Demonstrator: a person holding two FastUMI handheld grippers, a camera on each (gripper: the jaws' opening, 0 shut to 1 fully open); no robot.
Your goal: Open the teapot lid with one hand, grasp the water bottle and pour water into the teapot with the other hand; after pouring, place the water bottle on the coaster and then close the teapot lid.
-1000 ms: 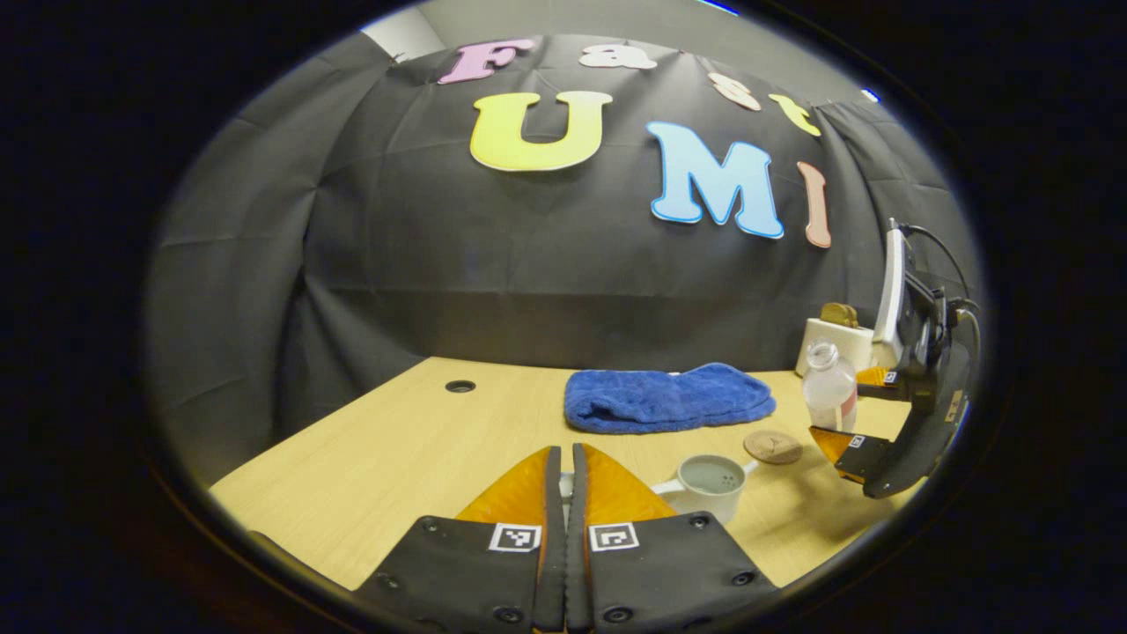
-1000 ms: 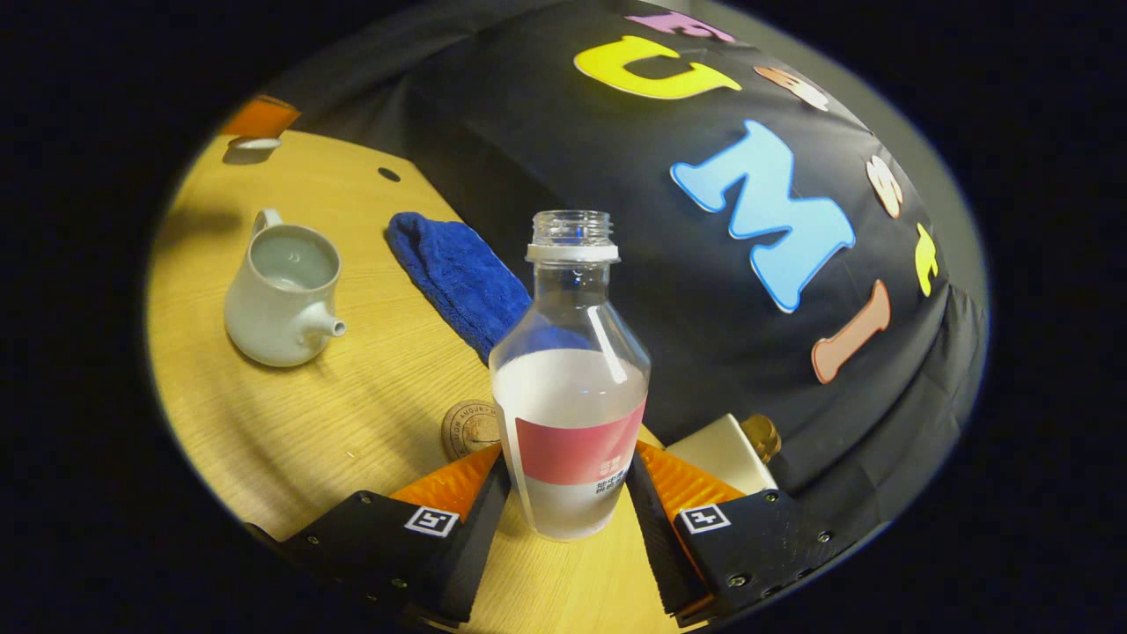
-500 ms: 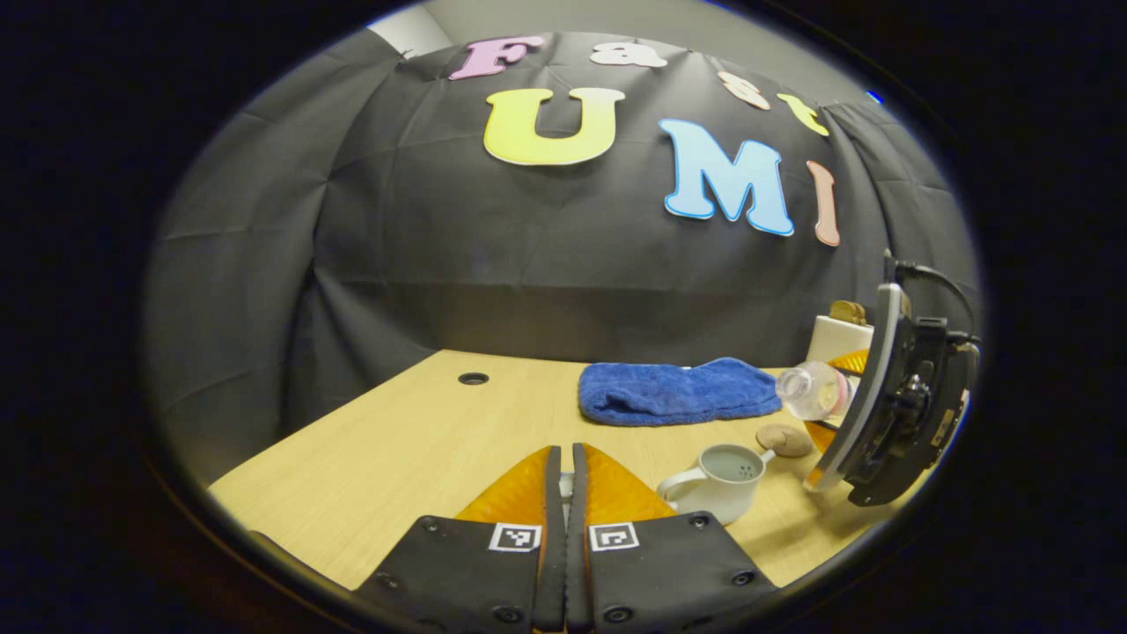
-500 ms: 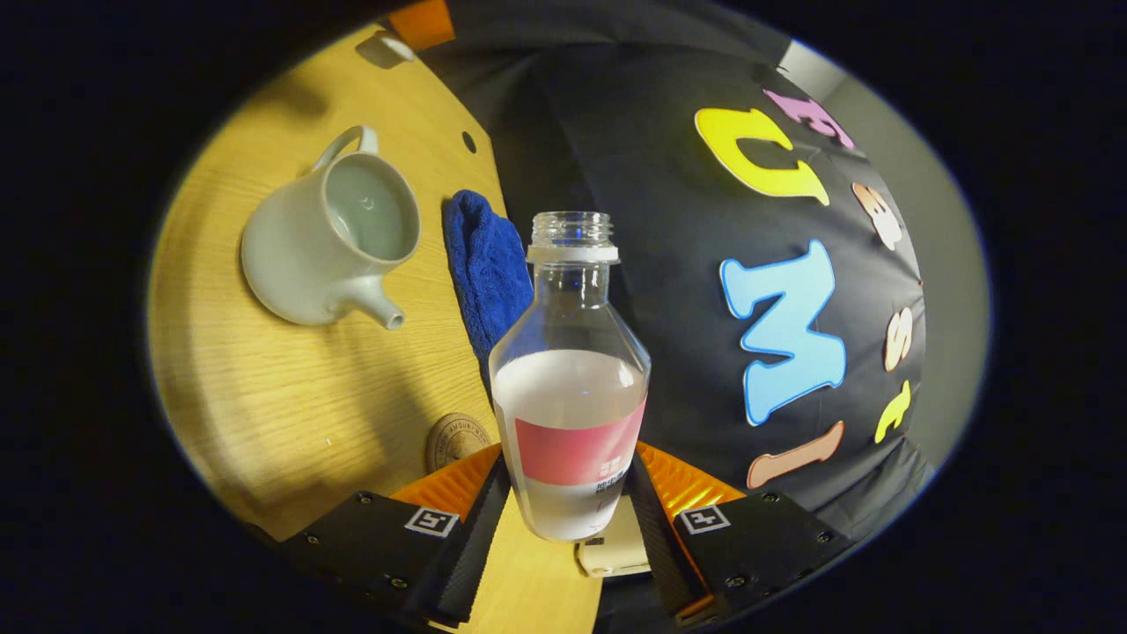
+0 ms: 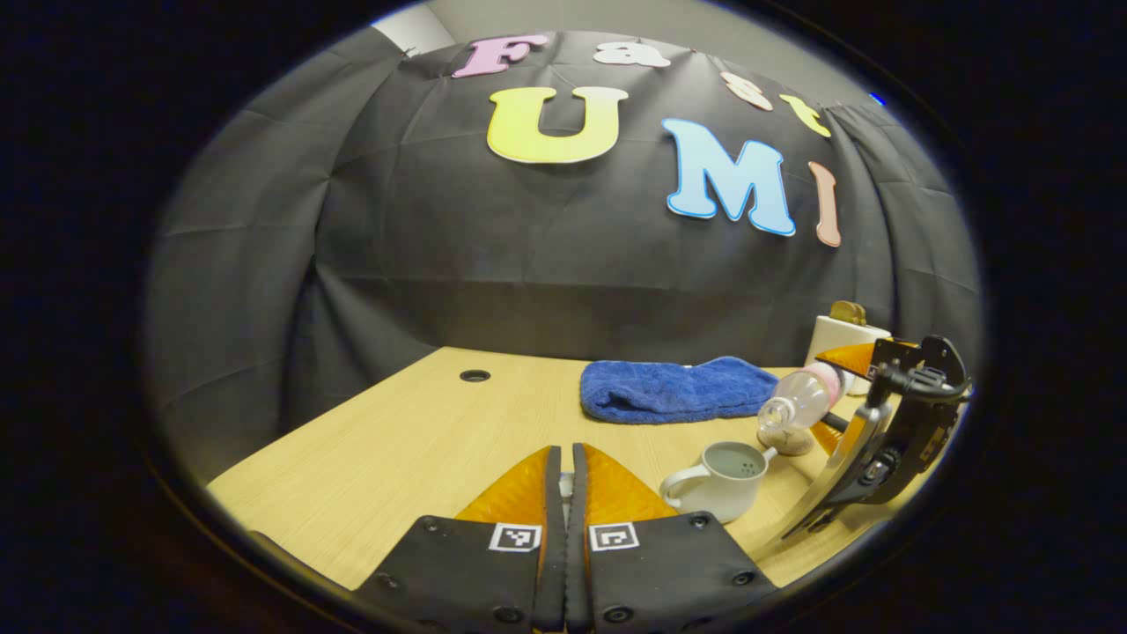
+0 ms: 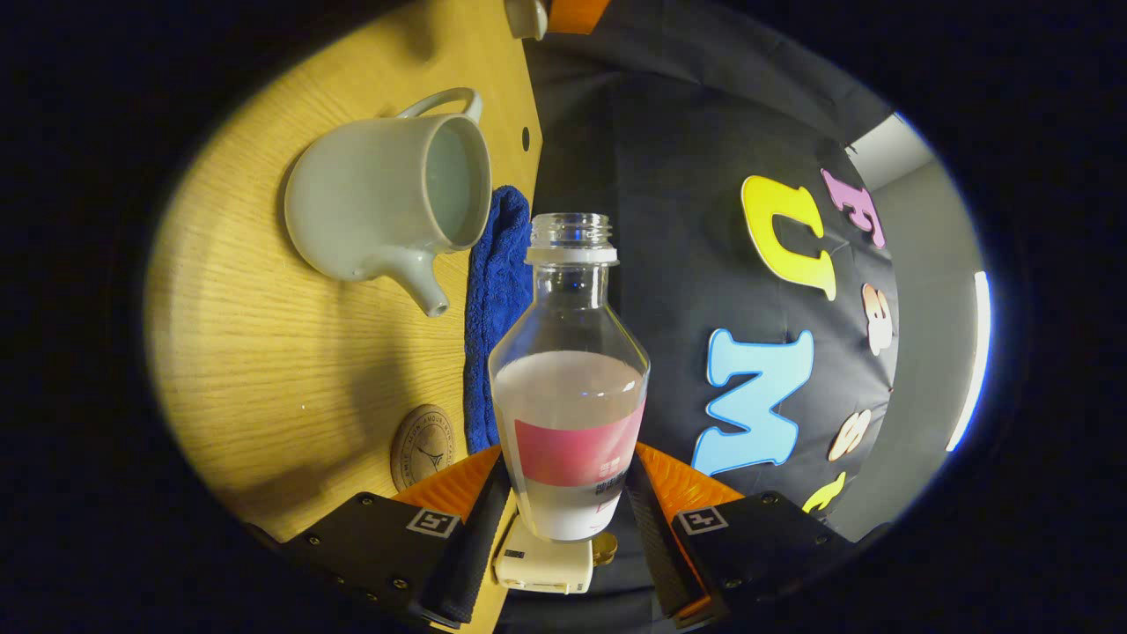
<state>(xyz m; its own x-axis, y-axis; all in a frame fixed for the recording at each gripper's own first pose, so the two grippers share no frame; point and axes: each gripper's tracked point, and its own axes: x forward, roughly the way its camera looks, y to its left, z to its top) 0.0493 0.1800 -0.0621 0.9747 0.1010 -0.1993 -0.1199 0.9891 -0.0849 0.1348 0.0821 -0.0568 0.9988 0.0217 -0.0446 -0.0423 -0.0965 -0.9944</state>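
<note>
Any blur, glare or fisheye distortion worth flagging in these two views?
Left gripper view: sharp centre, table edge bowed by the fisheye, right gripper dim at the rim. Right gripper view: water bottle crisp, faint highlights on its glass, teapot stretched, soft shadow beneath.

Recording booth: black cloth wall, wooden table.

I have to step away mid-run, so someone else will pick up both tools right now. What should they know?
Right tool: shut on the water bottle, uncapped, tipped neck-down toward the teapot in the left gripper view.
Left tool: fingers together, low over the table, something pale between them, probably the lid; too hidden to be sure.
Teapot stands open on the table, coaster bare beside it, blue towel behind.
Done: lid off, bottle grasped and tilted.
Left: pour (no stream visible yet), stand bottle on coaster, close lid.
</note>
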